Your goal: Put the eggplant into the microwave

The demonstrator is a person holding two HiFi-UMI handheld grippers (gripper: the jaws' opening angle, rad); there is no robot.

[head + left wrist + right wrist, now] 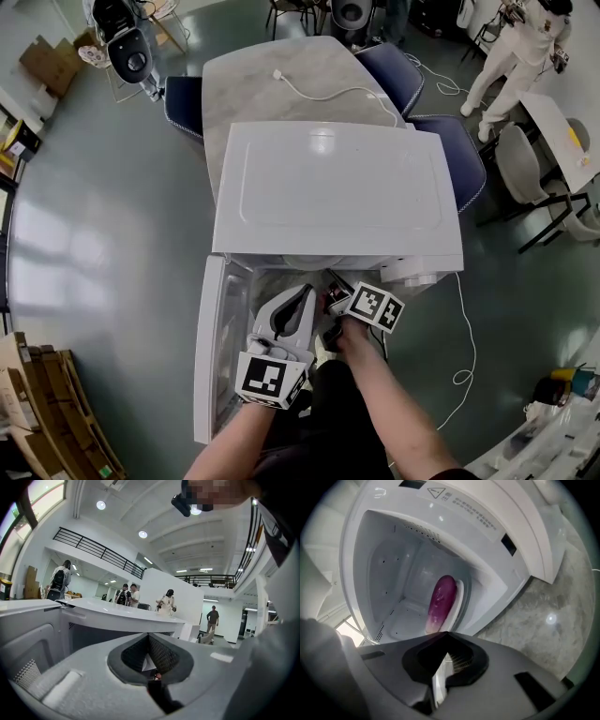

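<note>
The purple eggplant lies on the white turntable plate inside the white microwave. Its door hangs open to the left in the head view. My right gripper is shut with nothing between its jaws, and its tips sit just in front of the eggplant's near end at the cavity mouth. In the head view the right gripper reaches under the microwave's front edge. The left gripper is beside it in front of the opening. In the left gripper view that gripper is shut and empty.
The microwave stands on a grey table with a white cable and plug behind it. Blue chairs flank the table. A white cord trails on the floor at right. A person stands far right.
</note>
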